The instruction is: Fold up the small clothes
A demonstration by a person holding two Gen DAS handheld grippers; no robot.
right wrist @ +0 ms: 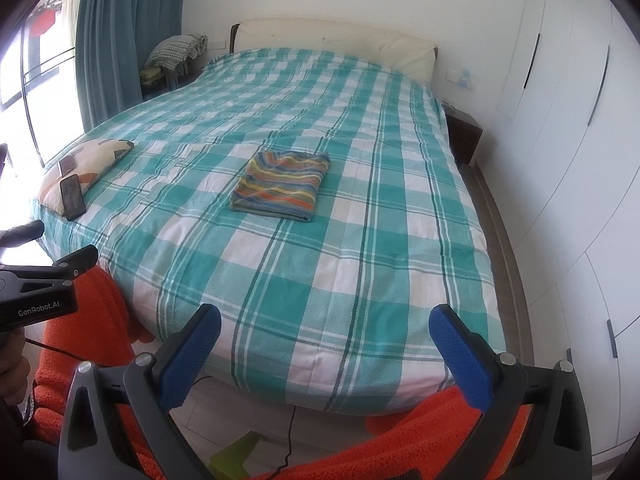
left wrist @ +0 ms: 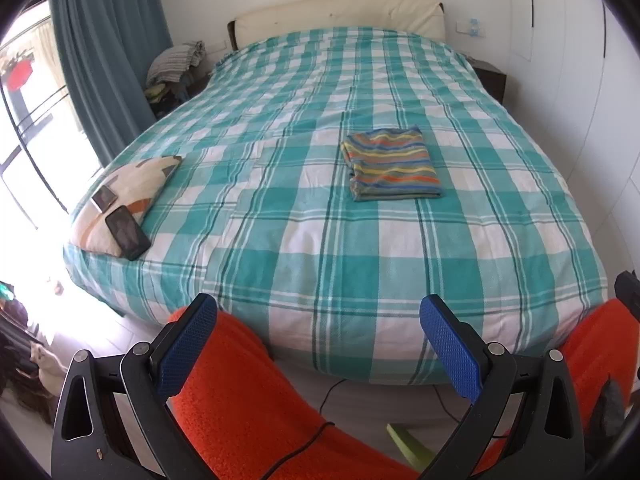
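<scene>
**Both grippers spread wide, folded striped cloth sits mid-bed**

Your left gripper (left wrist: 318, 320) is released: blue pads (left wrist: 188, 344) stand far apart w/ nothing btwn them. It hangs off the foot of the bed, over your legs in orange trousers (left wrist: 248, 400). Your right gripper (right wrist: 325, 330) is the same, pads (right wrist: 460, 360) wide apart, empty, also off the foot end, above the orange fabric. In the right wrist view you can see the left gripper's black body at the left edge, marked GenRobot.AI.

The striped cloth (left wrist: 392, 166) (right wrist: 282, 186) lies folded into a neat rectangle on the teal-and-white checked bedspread (left wrist: 320, 240) (right wrist: 320, 260), roughly mid-bed, well apart from both grippers. Stripes are orange, yellow, blue, green. Layered edges show on the side nearest you.

On the bed's left edge there's a patterned cushion (left wrist: 132, 192) (right wrist: 84, 168) w/ a dark phone (left wrist: 128, 232) (right wrist: 73, 196) resting on its near end and a smaller flat device (left wrist: 105, 198) just beyond it. Cream headboard (left wrist: 340, 16) at the far end, teal curtain (left wrist: 108, 48) by the window, white wardrobe doors (right wrist: 560, 140) along the right. A black cable (left wrist: 332, 388) runs across the floor under the foot of the bed.
</scene>
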